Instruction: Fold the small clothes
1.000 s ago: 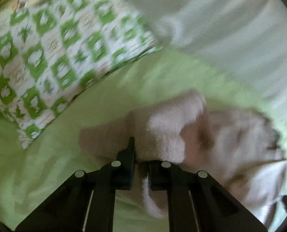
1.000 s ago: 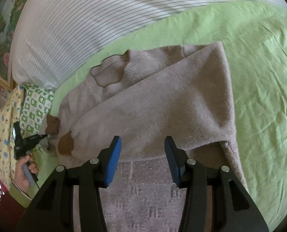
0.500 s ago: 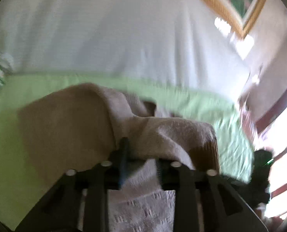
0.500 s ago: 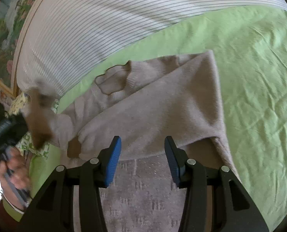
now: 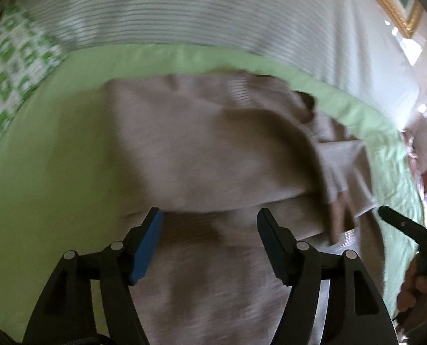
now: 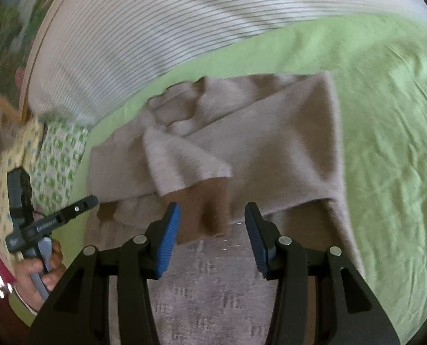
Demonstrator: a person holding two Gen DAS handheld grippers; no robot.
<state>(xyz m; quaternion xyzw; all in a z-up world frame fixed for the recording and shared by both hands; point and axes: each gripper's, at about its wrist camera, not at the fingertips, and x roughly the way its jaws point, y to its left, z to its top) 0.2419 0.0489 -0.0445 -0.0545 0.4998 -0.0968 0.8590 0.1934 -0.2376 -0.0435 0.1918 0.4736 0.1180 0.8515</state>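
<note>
A beige knit sweater [image 5: 213, 149] lies spread on the green sheet [image 5: 55, 158]. One sleeve is folded across its body, and the sleeve's brown cuff [image 6: 205, 204] rests just ahead of my right gripper [image 6: 212, 227]. That gripper hovers low over the sweater's hem, its jaws opening slightly, and its pads press nothing. My left gripper [image 5: 209, 230] hangs above the sweater [image 6: 271, 149] with its jaws opening and nothing between them. In the right wrist view the left gripper [image 6: 81, 205] is held by a hand [image 6: 38, 270] at the left. The left wrist view is blurred.
A white striped duvet [image 6: 156, 28] is bunched along the far side of the bed. A green-and-white patterned pillow [image 5: 9, 57] lies to the left. A gold picture frame [image 5: 392, 5] hangs on the wall. Bare green sheet [image 6: 386, 115] extends to the right.
The left gripper swept across from the pillow side with the sleeve in it, laid the sleeve over the sweater's body, let go and opened wide. The right gripper barely moved.
</note>
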